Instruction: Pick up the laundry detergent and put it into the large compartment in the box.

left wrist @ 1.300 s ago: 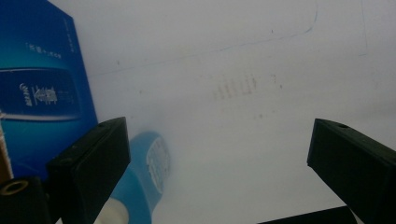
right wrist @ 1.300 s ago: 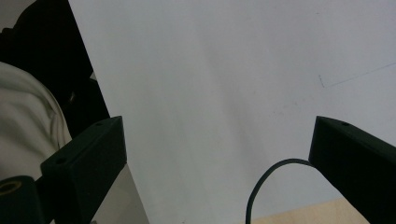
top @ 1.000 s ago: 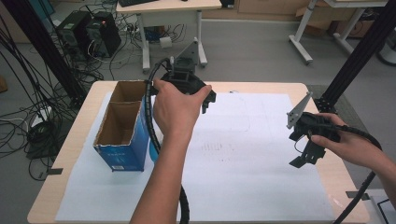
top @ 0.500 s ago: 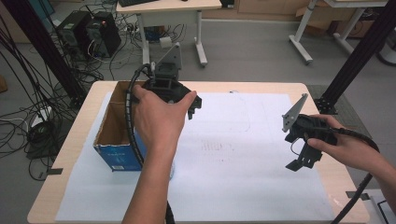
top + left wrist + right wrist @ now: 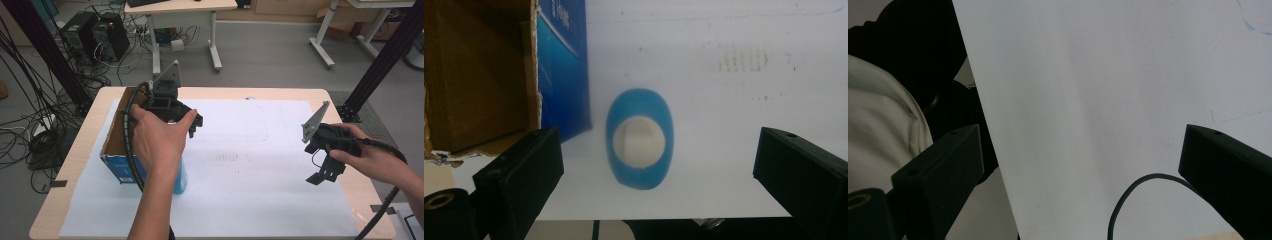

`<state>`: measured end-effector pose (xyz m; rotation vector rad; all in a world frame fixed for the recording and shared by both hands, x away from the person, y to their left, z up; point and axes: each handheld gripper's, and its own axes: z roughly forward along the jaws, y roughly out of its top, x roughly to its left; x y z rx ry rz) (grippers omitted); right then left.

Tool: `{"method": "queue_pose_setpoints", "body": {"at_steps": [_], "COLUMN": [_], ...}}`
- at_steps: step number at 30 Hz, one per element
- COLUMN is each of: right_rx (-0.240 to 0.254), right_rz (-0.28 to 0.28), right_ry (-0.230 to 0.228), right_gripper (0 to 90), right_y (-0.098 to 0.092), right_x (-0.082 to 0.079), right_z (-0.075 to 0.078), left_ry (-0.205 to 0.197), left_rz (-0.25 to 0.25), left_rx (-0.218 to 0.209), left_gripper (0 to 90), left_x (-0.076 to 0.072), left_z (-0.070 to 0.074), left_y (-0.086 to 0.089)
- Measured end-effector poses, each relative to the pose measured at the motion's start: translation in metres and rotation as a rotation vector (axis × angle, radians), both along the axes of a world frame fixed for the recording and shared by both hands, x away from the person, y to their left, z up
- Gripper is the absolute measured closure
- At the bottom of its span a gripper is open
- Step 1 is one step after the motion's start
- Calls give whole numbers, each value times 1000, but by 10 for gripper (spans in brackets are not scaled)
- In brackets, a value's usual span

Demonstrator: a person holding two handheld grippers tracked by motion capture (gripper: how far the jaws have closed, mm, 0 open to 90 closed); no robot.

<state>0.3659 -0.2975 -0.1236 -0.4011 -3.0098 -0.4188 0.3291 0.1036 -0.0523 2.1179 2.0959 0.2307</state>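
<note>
Between the widely parted black jaws of the left gripper [image 5: 659, 165], a blue cup [image 5: 640, 145] with a pale inside is seen from above on white paper [image 5: 724, 100], just right of an open blue-sided cardboard box [image 5: 499, 75].

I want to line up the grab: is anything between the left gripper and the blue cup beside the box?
Nothing visible. In the left gripper view, the blue cup stands clear beyond the open left gripper; the cardboard box sits off to one side.
</note>
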Motion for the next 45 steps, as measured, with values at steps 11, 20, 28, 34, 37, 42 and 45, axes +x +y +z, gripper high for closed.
{"method": "queue_pose_setpoints", "body": {"at_steps": [11, 20, 28, 34, 37, 42, 45], "right_rx": [3, 1, -6, -5, -3, -1, -5], "right_rz": [-3, -9, -10, -9, -8, -10, -11], "right_ry": [5, 14, 23, 29, 32, 35, 33], "right_gripper": [40, 40, 40, 40, 40, 40, 40], "right_y": [-2, -3, -3, -3, -3, -4, -4], "right_x": [-2, -1, 1, 3, 4, 4, 4], "right_z": [-2, -5, -7, -9, -11, -12, -12], "left_ry": [14, 36, 54, 74, 83, 97, 101], "left_rz": [15, 19, 27, 29, 30, 33, 35], "left_rx": [-16, -20, -34, -40, -40, -45, -44], "left_gripper": [63, 64, 64, 64, 64, 68, 71], "left_x": [-1, 4, 9, 13, 15, 17, 17], "left_z": [-14, -29, -45, -57, -63, -70, -72], "left_y": [6, 8, 9, 11, 11, 12, 12]}}
